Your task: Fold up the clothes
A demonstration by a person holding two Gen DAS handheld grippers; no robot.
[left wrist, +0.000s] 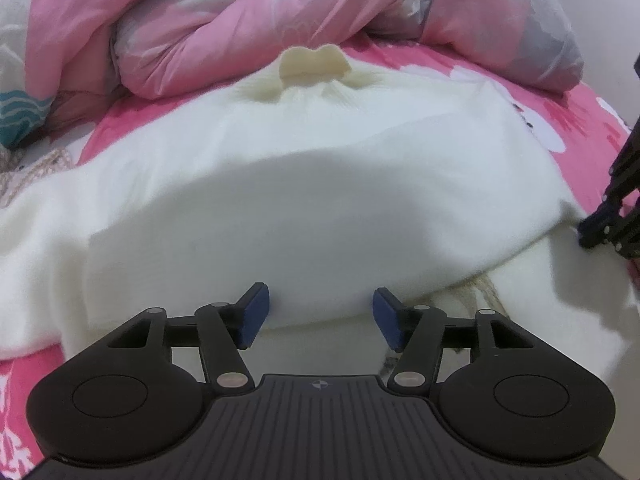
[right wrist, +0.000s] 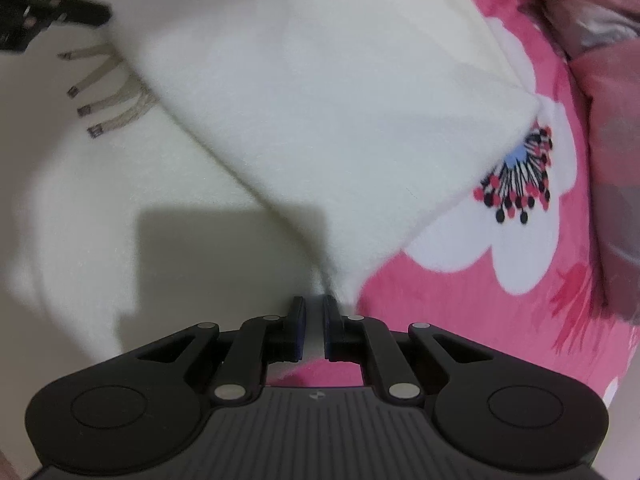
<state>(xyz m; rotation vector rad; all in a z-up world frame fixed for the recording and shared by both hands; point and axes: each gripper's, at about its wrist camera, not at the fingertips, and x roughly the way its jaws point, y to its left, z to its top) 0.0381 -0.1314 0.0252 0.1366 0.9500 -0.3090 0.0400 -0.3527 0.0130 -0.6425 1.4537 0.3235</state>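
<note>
A white fuzzy garment (left wrist: 312, 184) lies spread on a pink flowered bedsheet (left wrist: 560, 120), with a cream collar piece (left wrist: 314, 66) at its far end. Its near part is folded over on itself. My left gripper (left wrist: 320, 314) stands open at the near folded edge, with its blue pads (left wrist: 252, 314) apart and not pressing on the cloth. In the right wrist view the garment (right wrist: 320, 100) runs down to a corner that ends between the pads of my right gripper (right wrist: 314, 308), which is shut on it. Beige tassels (right wrist: 108, 92) stick out from under the folded layer.
A bunched pink and grey quilt (left wrist: 240, 20) lies along the far side of the bed. The right gripper's black frame (left wrist: 612, 216) shows at the right edge of the left wrist view. The left gripper (right wrist: 44, 16) shows at the top left of the right wrist view. Flowered sheet (right wrist: 520, 260) lies bare to the right.
</note>
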